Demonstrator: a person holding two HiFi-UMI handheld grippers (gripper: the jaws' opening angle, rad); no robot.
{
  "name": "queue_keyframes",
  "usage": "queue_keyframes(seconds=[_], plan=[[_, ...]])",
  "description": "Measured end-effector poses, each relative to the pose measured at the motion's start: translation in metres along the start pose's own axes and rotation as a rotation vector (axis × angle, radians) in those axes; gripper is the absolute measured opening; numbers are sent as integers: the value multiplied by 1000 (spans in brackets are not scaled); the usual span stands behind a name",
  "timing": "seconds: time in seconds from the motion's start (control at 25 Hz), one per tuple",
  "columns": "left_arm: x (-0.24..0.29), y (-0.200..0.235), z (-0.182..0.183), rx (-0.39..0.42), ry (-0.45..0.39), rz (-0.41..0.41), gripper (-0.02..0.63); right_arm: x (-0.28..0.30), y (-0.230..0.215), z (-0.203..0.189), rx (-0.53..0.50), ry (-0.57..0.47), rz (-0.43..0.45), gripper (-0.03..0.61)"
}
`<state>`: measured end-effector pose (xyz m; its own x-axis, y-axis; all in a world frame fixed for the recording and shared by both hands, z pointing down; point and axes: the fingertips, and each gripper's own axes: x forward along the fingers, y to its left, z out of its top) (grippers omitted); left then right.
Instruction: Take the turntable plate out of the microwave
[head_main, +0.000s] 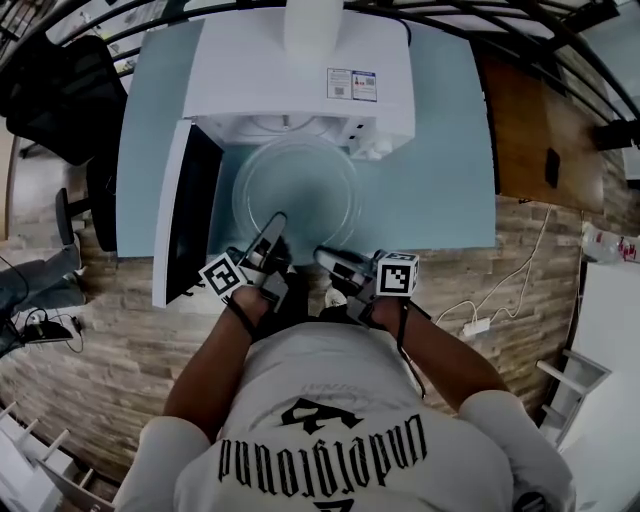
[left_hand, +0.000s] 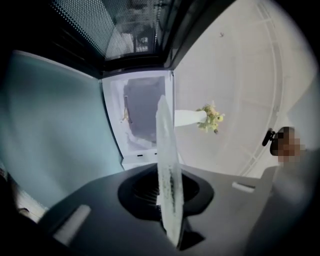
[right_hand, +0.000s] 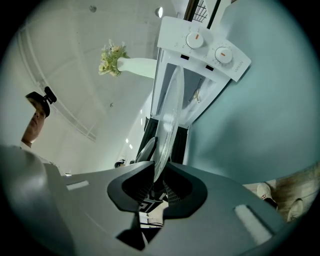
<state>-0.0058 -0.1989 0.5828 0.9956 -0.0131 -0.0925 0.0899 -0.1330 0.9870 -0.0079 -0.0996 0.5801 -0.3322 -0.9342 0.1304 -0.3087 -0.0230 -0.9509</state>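
Turntable plate: glass, I judge heavy, slick, brittle; my left gripper, right gripper each clamped on near rim, jaws narrow.

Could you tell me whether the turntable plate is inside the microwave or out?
Out: turntable plate hangs before the microwave, held by left gripper and right gripper.

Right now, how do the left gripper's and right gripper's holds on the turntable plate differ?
The left gripper bites the near rim of the turntable plate left of centre, the right gripper right of centre. The left gripper reaches further over the glass; the right gripper pinches just the edge. Both are shut on the plate, in front of the open microwave.
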Motion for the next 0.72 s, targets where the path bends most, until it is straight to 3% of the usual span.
queue_keyframes(seconds=[0.72], plan=[[-48,-98,-108,85,-160,16,80,-111,71,-56,-72,161,124,57]])
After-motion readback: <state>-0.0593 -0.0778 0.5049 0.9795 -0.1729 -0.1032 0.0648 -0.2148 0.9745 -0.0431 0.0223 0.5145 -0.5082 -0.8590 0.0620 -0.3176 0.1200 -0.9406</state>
